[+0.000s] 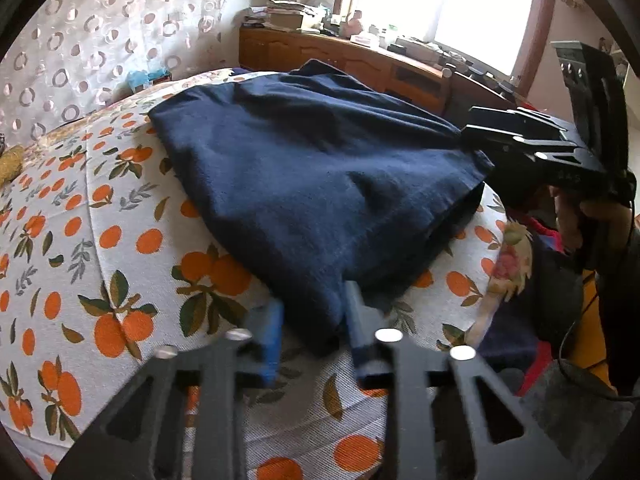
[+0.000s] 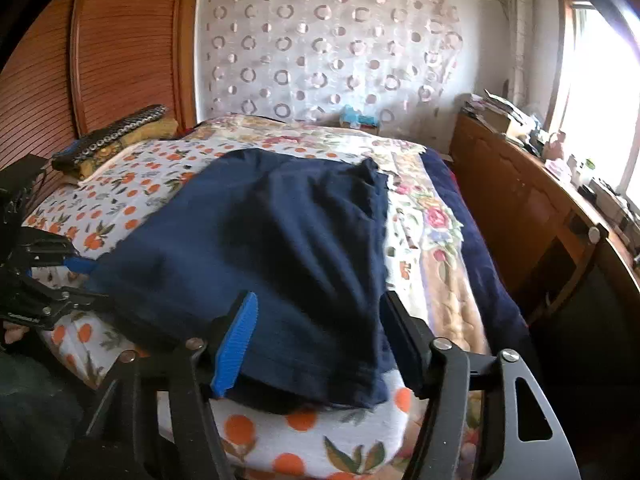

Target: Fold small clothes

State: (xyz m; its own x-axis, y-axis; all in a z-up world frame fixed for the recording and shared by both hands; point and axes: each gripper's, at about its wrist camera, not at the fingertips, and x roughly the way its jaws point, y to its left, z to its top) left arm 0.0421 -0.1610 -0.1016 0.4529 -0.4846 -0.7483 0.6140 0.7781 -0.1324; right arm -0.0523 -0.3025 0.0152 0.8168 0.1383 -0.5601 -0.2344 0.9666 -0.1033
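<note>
A navy blue garment [image 1: 312, 168] lies spread on the orange-print bed sheet [image 1: 100, 240]; it looks doubled over, with a lower layer showing at its right edge. My left gripper [image 1: 314, 332] sits at the near corner, and the cloth fills the gap between its blue pads [image 1: 272, 340]. From the right wrist view, the left gripper [image 2: 94, 282] pinches the garment's [image 2: 280, 232] left edge. My right gripper [image 2: 320, 344] is open, its jaws wide on either side of the near hem and not pressing it. In the left wrist view the right gripper [image 1: 470, 128] is at the garment's right corner.
A floral blanket [image 2: 432, 232] covers the bed's right side, with a dark blue cover beyond it. A cluttered wooden dresser [image 2: 520, 200] runs under the bright window. A ring-pattern curtain [image 2: 320, 52] hangs behind the bed. Dark and yellow items [image 2: 116, 136] rest by the wooden panel. A hand [image 1: 568, 216] holds the right gripper.
</note>
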